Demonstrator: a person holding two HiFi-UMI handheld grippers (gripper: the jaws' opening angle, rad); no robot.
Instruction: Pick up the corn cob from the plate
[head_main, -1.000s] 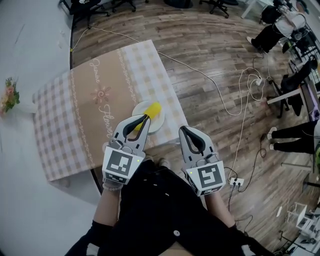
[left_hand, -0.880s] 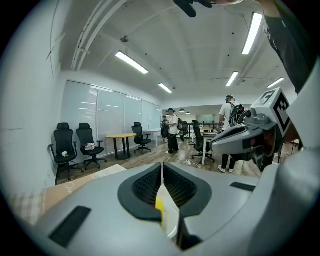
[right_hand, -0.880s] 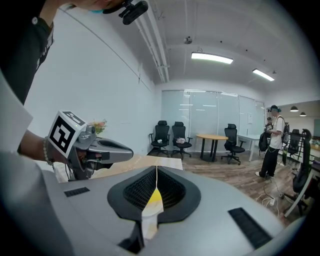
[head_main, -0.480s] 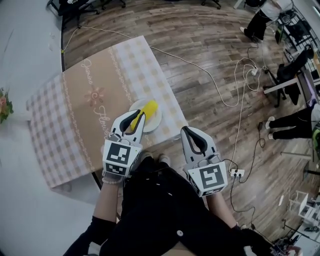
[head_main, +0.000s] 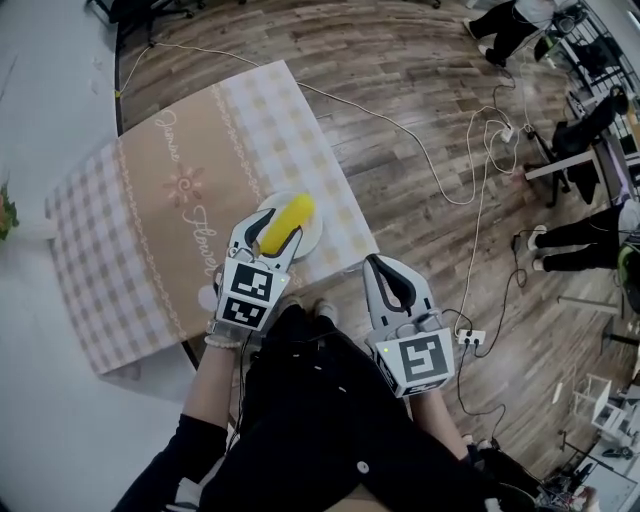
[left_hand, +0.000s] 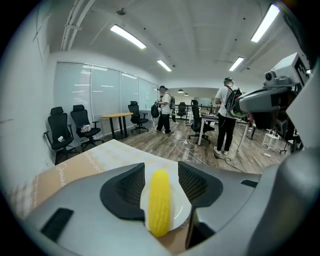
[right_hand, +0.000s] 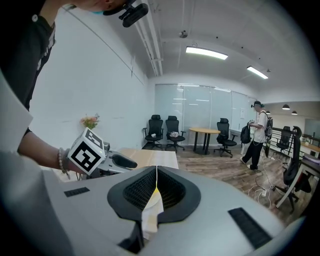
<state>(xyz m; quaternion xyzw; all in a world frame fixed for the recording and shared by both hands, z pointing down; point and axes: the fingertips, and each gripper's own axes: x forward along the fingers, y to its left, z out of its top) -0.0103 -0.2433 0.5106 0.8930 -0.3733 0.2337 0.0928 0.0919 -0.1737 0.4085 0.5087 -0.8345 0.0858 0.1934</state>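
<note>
Your left gripper (head_main: 275, 232) is low over the table (head_main: 170, 220), and its jaws are opening. The corn (head_main: 288, 215) sits right between them, but the pads do not press on it; there is a gap on each side. In the left gripper view (left_hand: 161, 172) you look straight down the corn (left_hand: 159, 200). It points away from you, one dark pad on its left and one on its right. The corn lies on the plate (head_main: 315, 232) — it is not lifted. The plate is white and round, and it stands on the checked cloth near the table edge closest to you, by the corner. In the left gripper view a bit of the plate (left_hand: 182, 212) shows on the right side of the corn. Your right gripper (head_main: 392, 285) is off the table, over the wood floor (head_main: 420, 120), beside the table corner and apart from the plate. Its jaws are closed with nothing in them — in the right gripper view (right_hand: 156, 172) the two pads meet in a thin line. That view also shows your left hand and the marker cube (right_hand: 87, 152) off to the left. A white cable (head_main: 440, 170) runs over the floor to the right of the table. Far back in the room two people (left_hand: 226, 115) stand near desks, and black chairs (left_hand: 70, 127) stand by the glass wall.
</note>
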